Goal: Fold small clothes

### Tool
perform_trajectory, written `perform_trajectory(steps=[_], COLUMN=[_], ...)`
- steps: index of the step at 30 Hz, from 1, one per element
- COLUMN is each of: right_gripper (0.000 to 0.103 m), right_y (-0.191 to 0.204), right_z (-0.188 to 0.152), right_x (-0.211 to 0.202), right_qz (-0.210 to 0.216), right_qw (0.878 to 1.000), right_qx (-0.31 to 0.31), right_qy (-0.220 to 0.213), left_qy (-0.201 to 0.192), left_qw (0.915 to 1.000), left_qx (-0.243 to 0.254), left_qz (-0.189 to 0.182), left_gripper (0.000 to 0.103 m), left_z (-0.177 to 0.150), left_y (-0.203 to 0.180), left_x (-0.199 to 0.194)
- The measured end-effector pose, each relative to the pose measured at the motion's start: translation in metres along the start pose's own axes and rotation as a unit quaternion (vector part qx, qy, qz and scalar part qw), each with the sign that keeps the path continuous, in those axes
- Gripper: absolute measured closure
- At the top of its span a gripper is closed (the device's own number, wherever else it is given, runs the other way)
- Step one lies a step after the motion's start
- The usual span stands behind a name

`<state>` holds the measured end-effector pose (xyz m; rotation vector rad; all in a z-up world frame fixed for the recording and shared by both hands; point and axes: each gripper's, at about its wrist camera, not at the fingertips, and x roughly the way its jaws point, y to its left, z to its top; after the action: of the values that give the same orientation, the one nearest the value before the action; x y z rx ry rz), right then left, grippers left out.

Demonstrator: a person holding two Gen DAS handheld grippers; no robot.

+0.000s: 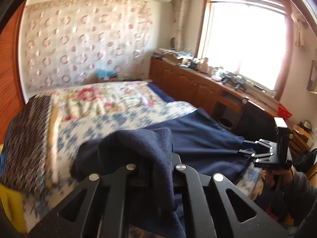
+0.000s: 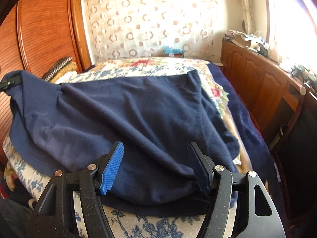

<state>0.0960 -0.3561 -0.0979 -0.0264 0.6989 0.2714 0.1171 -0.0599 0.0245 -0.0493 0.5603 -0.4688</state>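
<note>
A navy fleece garment (image 2: 138, 109) lies spread over the floral quilt (image 2: 138, 226) on the bed. My left gripper (image 1: 154, 158) is shut on one corner of it, and the cloth (image 1: 142, 144) drapes over its hidden fingertips. In the right wrist view that gripper (image 2: 8, 83) holds the corner raised at the far left, so the fabric pulls up toward it. My right gripper (image 2: 156, 168) stands open at the garment's near edge, with cloth bulging between its blue pads (image 2: 112, 170). The left wrist view shows it (image 1: 242, 147) at the garment's right edge, held by a hand.
A folded brown patterned blanket (image 1: 29, 138) sits on the bed's left side, with a yellow cloth (image 1: 10, 202) below it. Wooden cabinets (image 1: 188, 83) with clutter on top run under the window on the right. A wooden wardrobe (image 2: 39, 29) stands on the left.
</note>
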Motion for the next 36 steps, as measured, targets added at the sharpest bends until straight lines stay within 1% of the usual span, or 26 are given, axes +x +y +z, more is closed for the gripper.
perform_trajectory(steps=[7, 14, 16, 17, 18, 19, 20, 21, 22, 24, 28, 30, 33, 36], right_gripper=[0.035, 0.035, 0.035, 0.035, 0.035, 0.035, 0.035, 0.035, 0.035, 0.035, 0.035, 0.035, 0.035, 0.035], right_y=[-0.011, -0.022, -0.024, -0.025, -0.027, -0.028, -0.028, -0.028, -0.027, -0.026, -0.026, -0.025, -0.023, -0.018], right_z=[0.002, 0.002, 0.001, 0.0, 0.0, 0.0, -0.001, -0.001, -0.002, -0.001, -0.001, 0.001, 0.003, 0.008], right_x=[-0.015, -0.025, -0.025, -0.026, -0.027, -0.027, -0.026, -0.026, -0.026, -0.025, -0.024, -0.024, -0.024, -0.023], right_qz=[0.0, 0.002, 0.002, 0.003, 0.004, 0.005, 0.006, 0.006, 0.006, 0.004, 0.002, 0.001, 0.0, 0.001], right_qw=[1.0, 0.999, 0.999, 0.999, 0.999, 0.999, 0.999, 0.999, 0.999, 0.999, 0.999, 0.999, 0.999, 0.999], right_qx=[0.01, 0.024, 0.027, 0.03, 0.032, 0.034, 0.036, 0.036, 0.035, 0.033, 0.033, 0.033, 0.03, 0.022], right_qy=[-0.019, -0.031, -0.032, -0.033, -0.032, -0.031, -0.03, -0.029, -0.029, -0.027, -0.027, -0.028, -0.029, -0.03], left_qy=[-0.008, -0.01, -0.008, -0.001, 0.003, 0.009, 0.022, 0.037, 0.047, 0.054, 0.051, 0.046, 0.048, 0.047], left_qw=[0.9977, 0.9929, 0.9917, 0.9911, 0.9915, 0.9916, 0.9909, 0.9896, 0.9889, 0.9887, 0.9893, 0.9913, 0.9932, 0.9952], left_qx=[0.048, 0.084, 0.092, 0.097, 0.101, 0.104, 0.106, 0.106, 0.106, 0.113, 0.107, 0.1, 0.087, 0.075], left_qz=[-0.048, -0.084, -0.09, -0.09, -0.082, -0.076, -0.081, -0.089, -0.092, -0.084, -0.084, -0.072, -0.061, -0.042], left_gripper=[0.098, 0.098, 0.098, 0.098, 0.097, 0.096, 0.094, 0.088, 0.075, 0.059, 0.053, 0.052, 0.052, 0.052], left_z=[0.043, 0.071, 0.074, 0.074, 0.071, 0.069, 0.065, 0.062, 0.059, 0.051, 0.043, 0.04, 0.032, 0.021], left_y=[-0.055, -0.108, -0.118, -0.122, -0.126, -0.127, -0.128, -0.128, -0.128, -0.128, -0.122, -0.116, -0.102, -0.084], left_x=[0.026, 0.046, 0.048, 0.053, 0.055, 0.06, 0.066, 0.072, 0.076, 0.078, 0.07, 0.063, 0.055, 0.047])
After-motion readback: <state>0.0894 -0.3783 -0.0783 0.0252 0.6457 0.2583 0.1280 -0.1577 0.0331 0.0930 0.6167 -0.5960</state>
